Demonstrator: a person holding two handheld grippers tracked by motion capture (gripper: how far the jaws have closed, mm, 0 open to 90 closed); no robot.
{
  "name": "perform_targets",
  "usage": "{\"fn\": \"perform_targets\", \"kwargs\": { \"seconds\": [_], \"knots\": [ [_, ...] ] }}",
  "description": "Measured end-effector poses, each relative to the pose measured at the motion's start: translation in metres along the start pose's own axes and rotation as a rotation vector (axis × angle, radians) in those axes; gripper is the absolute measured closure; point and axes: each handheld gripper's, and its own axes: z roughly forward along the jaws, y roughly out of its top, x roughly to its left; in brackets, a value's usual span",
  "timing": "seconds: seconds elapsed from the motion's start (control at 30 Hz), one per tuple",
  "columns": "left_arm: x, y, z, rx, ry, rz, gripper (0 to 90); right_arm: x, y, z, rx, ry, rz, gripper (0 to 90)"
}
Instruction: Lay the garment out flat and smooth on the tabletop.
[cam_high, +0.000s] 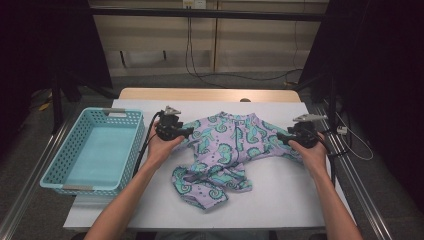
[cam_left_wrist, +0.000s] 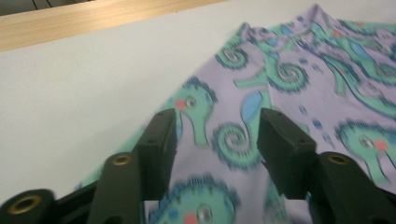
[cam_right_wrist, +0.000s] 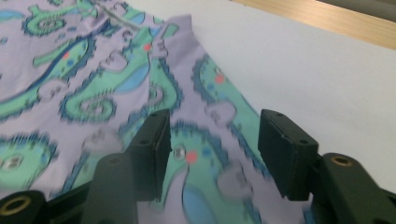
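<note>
Soft seahorse-print garment lies spread mid-table, nearer the far edge.
Light, limp, stretchy; grip sleeve hems. Left gripper and right gripper hover half-open over the sleeves, holding nothing.

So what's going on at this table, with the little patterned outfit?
A person is working on a small lilac garment with a seahorse print, spread on a white table. Each hand holds a two-jaw tool: the left gripper is at one sleeve end, the right gripper at the other. In both gripper views the jaws stand apart above the cloth, clamping nothing. The garment's lower part lies bunched up. A turquoise basket sits at the left.
</note>
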Motion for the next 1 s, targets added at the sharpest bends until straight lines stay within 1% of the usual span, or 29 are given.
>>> {"fn": "perform_targets", "kwargs": {
  "seconds": [0.03,0.07,0.1,0.13,0.17,0.2,0.23,0.27,0.3,0.33,0.37,0.4,0.43,0.5,0.53,0.57,0.6,0.63,0.67,0.7,0.73,0.77,0.8,0.83,0.87,0.9,0.93,1.0],
  "knots": [
    [0.003,0.006,0.007,0.010,-0.012,-0.005,51.4,-0.001,0.004,0.006,0.000,0.008,0.003,46.5],
    [0.005,0.009,0.013,0.008,-0.014,-0.012,55.1,-0.005,0.014,0.024,0.016,0.014,0.012,47.9],
    [0.006,0.012,0.019,0.018,-0.006,-0.011,56.0,-0.007,0.018,0.032,0.023,0.016,0.014,48.9],
    [0.008,0.015,0.026,0.021,0.004,-0.007,56.0,-0.007,0.018,0.032,0.023,0.016,0.014,48.9],
    [0.010,0.016,0.031,0.036,0.012,-0.012,57.0,-0.009,0.022,0.039,0.027,0.021,0.019,50.1],
    [0.013,0.018,0.037,0.041,0.010,-0.022,57.2,-0.012,0.025,0.046,0.039,0.026,0.025,50.3],
    [0.017,0.018,0.046,0.061,0.009,-0.026,57.2,-0.017,0.028,0.059,0.062,0.020,0.029,51.8],
    [0.017,0.018,0.046,0.061,0.009,-0.026,57.1,-0.019,0.030,0.064,0.088,0.021,0.030,52.1],
    [0.020,0.018,0.049,0.073,0.016,-0.013,55.8,-0.021,0.030,0.068,0.087,0.012,0.032,54.5],
    [0.021,0.018,0.051,0.079,0.021,-0.007,55.8,-0.021,0.030,0.068,0.087,0.012,0.032,54.5],
    [0.024,0.018,0.054,0.078,0.021,-0.015,53.9,-0.022,0.030,0.070,0.078,0.010,0.042,55.7],
    [0.027,0.017,0.055,0.084,0.024,-0.021,50.9,-0.026,0.030,0.074,0.078,0.018,0.060,56.1],
    [0.029,0.016,0.057,0.084,0.024,-0.023,52.1,-0.029,0.028,0.080,0.104,0.030,0.071,56.9],
    [0.031,0.013,0.060,0.097,0.017,-0.031,55.2,-0.030,0.029,0.081,0.096,0.036,0.074,58.6],
    [0.030,0.012,0.060,0.096,0.011,-0.017,55.1,-0.029,0.030,0.081,0.102,0.039,0.068,60.5],
    [0.029,0.012,0.060,0.101,0.002,-0.008,57.1,-0.028,0.031,0.081,0.106,0.047,0.063,61.9],
    [0.029,0.012,0.060,0.101,0.002,-0.008,60.7,-0.028,0.031,0.081,0.106,0.047,0.063,61.9],
    [0.028,0.013,0.060,0.110,-0.010,-0.004,61.9,-0.027,0.032,0.081,0.117,0.065,0.060,69.0],
    [0.026,0.013,0.060,0.114,0.000,0.016,61.9,-0.027,0.032,0.081,0.117,0.065,0.060,69.0],
    [0.024,0.012,0.060,0.124,0.017,0.053,64.7,-0.026,0.033,0.081,0.120,0.073,0.058,73.4],
    [0.023,0.013,0.059,0.133,0.021,0.064,70.2,-0.025,0.033,0.081,0.124,0.081,0.058,77.3],
    [0.023,0.013,0.059,0.137,0.011,0.047,81.1,-0.024,0.034,0.082,0.124,0.094,0.055,85.0],
    [0.023,0.013,0.059,0.141,-0.004,0.044,81.1,-0.024,0.034,0.082,0.124,0.094,0.055,85.0],
    [0.023,0.013,0.058,0.141,-0.027,0.030,89.3,-0.023,0.034,0.083,0.118,0.096,0.054,89.9],
    [0.026,0.012,0.058,0.131,-0.039,0.008,89.8,-0.023,0.035,0.083,0.118,0.092,0.057,90.0],
    [0.029,0.011,0.057,0.115,-0.037,-0.007,90.0,-0.023,0.035,0.084,0.114,0.081,0.057,90.0],
    [0.029,0.011,0.057,0.115,-0.037,-0.007,90.0,-0.023,0.035,0.084,0.114,0.081,0.057,90.0],
    [0.034,0.012,0.057,0.109,-0.037,-0.039,90.0,-0.024,0.036,0.086,0.104,0.058,0.064,90.0]
  ]
}}
